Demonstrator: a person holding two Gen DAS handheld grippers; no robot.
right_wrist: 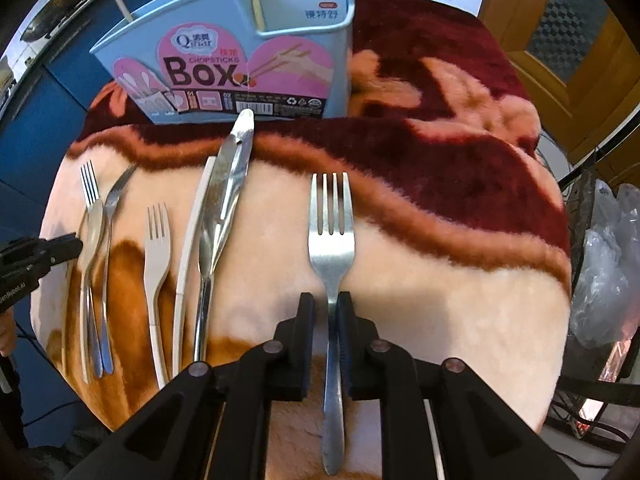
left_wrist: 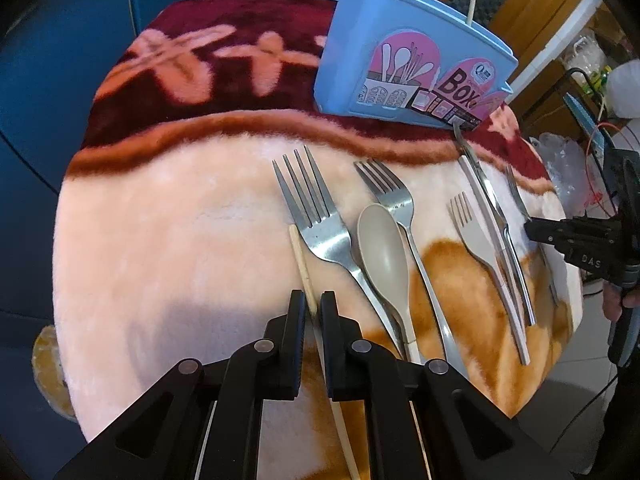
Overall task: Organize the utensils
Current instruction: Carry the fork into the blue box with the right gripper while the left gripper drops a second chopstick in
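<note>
Surface: plush blanket (right_wrist: pixel 460 288), deep pile, cream field with a rust patch and a maroon border carrying pink motifs.
Left gripper (left_wrist: pixel 311 308): black plastic, ribbed pads; fingers narrow, closed on a pale wooden chopstick (left_wrist: pixel 301 258) lying flat on the pile.
Chopstick position: leftmost in the row, just beside a steel fork (left_wrist: pixel 316 216); its thin round shaft runs back under the gripper.
Right gripper (right_wrist: pixel 327 310): same black build; fingers narrow, clamped on the neck of a steel fork (right_wrist: pixel 331 240) that lies apart from the row, on the cream area, tines toward the box.
Holder: light blue plastic box (right_wrist: pixel 208 20), upright at the far edge on the maroon border; pink label reads "CHOPSTICKS BOX"; two compartments visible.
Chopsticks in box: 2, upright.
Steel forks, four-tined: 3 clearly counted across both views.
Beige plastic fork (right_wrist: pixel 157 248): 1, matte, white handle end.
Beige plastic spoon (left_wrist: pixel 382 252): 1, matte oval bowl, overlapping the steel forks beside it.
Steel knife (right_wrist: pixel 224 200): 1, polished, tip touching the box base.
White slim knife-shaped piece (right_wrist: pixel 192 232): 1, alongside the steel knife; material cannot be told.
</note>
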